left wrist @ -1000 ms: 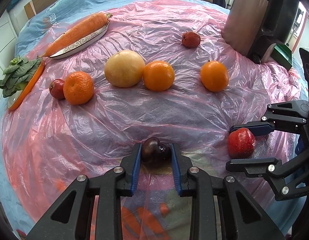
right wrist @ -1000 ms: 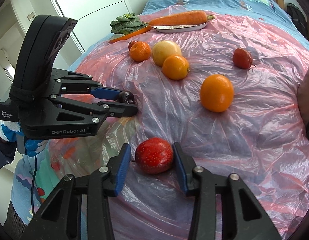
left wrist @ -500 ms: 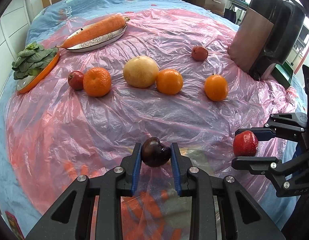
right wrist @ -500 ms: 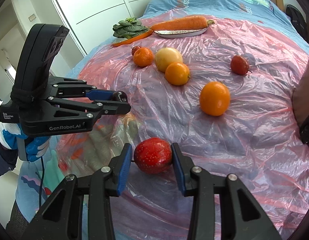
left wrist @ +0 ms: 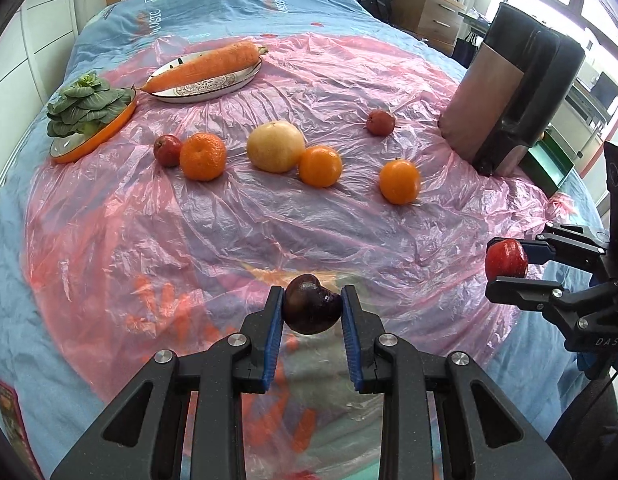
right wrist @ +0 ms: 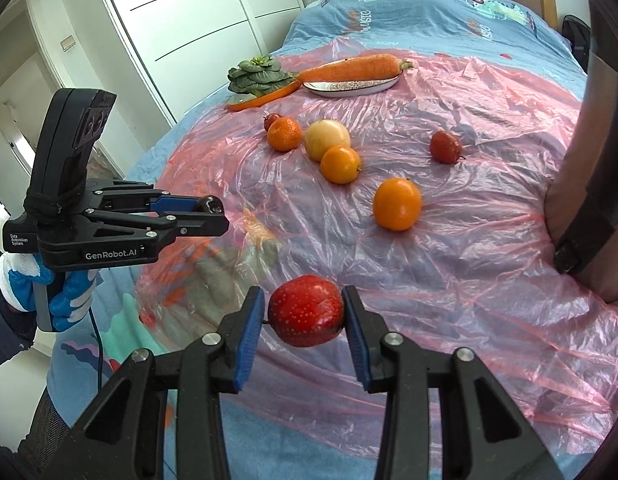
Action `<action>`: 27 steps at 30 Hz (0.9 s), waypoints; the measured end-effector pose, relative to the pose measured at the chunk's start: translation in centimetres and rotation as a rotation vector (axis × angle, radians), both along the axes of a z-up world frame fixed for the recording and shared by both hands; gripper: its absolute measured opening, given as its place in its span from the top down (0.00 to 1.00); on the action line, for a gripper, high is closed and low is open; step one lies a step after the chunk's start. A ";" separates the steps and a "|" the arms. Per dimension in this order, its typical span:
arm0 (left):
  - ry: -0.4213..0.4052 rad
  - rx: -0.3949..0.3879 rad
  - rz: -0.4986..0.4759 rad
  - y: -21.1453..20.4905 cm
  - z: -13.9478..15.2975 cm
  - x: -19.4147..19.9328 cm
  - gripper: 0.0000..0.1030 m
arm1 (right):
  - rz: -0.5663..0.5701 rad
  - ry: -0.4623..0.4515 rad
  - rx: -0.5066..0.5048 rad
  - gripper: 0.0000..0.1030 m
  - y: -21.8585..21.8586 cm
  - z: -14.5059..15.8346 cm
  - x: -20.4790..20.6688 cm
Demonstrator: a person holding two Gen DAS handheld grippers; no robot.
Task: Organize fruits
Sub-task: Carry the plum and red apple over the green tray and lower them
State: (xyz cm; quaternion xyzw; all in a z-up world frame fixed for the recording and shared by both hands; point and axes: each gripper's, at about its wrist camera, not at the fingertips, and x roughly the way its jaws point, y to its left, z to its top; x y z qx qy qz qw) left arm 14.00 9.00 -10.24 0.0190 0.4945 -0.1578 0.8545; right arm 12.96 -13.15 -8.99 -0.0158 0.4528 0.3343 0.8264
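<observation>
The left gripper (left wrist: 312, 312) is clamping a dark plum (left wrist: 312, 309), the right gripper (right wrist: 305, 316) a red fruit (right wrist: 305, 310), both lifted near the pink sheet (left wrist: 269, 220); better carrying them level, gently, to the far fruits

We list the left gripper (left wrist: 312, 308): matte black linkage arms, silver round screw heads at the pivots, blue ribbed pads (left wrist: 273, 336) on the inner faces of both fingers. Seen from the right wrist view, the left gripper (right wrist: 213, 216) carries a tall black housing strapped on top, white lettering "GenRobot.AI" on its side and a small "Data Acquisition System" label at the rear; a dark cable hangs beneath the handle. The hand (right wrist: 65, 296) on it wears a blue-and-white glove below a dark sleeve (right wrist: 5, 320). We list the right gripper (right wrist: 305, 316) as the same build; in the left wrist view its body (left wrist: 589, 320) bears the letters "DAS".
</observation>
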 end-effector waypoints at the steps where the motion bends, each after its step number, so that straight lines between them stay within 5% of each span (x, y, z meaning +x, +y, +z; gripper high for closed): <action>1: 0.002 -0.009 0.002 -0.2 0.2 -0.2 0.77 | -0.009 -0.002 -0.001 0.41 -0.6 0.2 -0.1; 12: 0.003 -0.073 -0.073 -5.7 2.1 -2.2 0.77 | -0.151 -0.012 -0.028 0.41 -9.2 1.6 -1.6; 27: 0.053 -0.176 -0.306 -20.4 3.0 -2.6 0.77 | -0.391 -0.062 -0.040 0.41 -22.5 3.7 -1.3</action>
